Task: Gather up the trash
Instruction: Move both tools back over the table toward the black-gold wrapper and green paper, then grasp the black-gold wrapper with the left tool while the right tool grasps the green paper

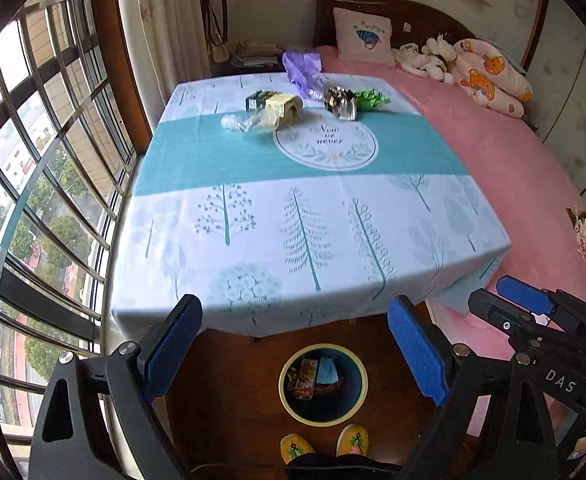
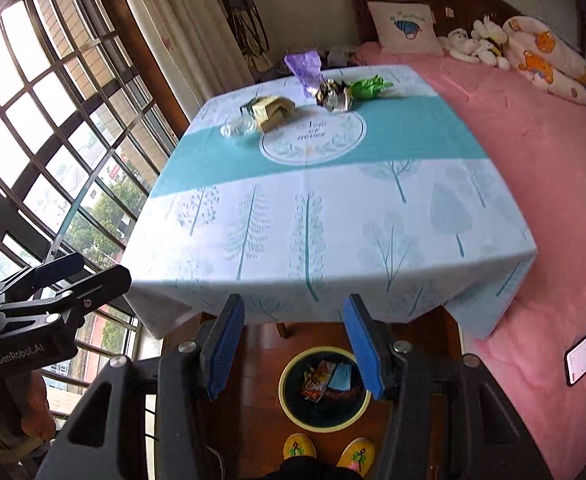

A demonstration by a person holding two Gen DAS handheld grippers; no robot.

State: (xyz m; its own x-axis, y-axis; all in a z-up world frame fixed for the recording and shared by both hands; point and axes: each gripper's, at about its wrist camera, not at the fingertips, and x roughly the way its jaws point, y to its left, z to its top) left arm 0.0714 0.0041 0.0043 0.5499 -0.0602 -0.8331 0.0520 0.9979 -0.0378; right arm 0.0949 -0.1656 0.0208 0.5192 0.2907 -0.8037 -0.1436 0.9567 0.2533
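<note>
Well, both claws hang spread and empty: left gripper (image 1: 295, 344), right gripper (image 2: 295, 346). Far across the table (image 1: 253, 248) lies the trash (image 1: 289, 106) (boxes, wrappers), while the bin (image 2: 289, 408) sits directly below.

Two slippers (image 1: 297, 447), one bin (image 1: 323, 423), one phone (image 2: 582, 356) — six trash pieces on one table (image 1: 253, 248).

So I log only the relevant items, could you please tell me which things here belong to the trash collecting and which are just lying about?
Job:
- bin
- purple bag
- green paper
- foil wrapper
- cardboard box
- clear plastic
- left gripper, right gripper, both open and empty

Lying about:
- pillow
- plush toys
- phone
- slippers
</note>
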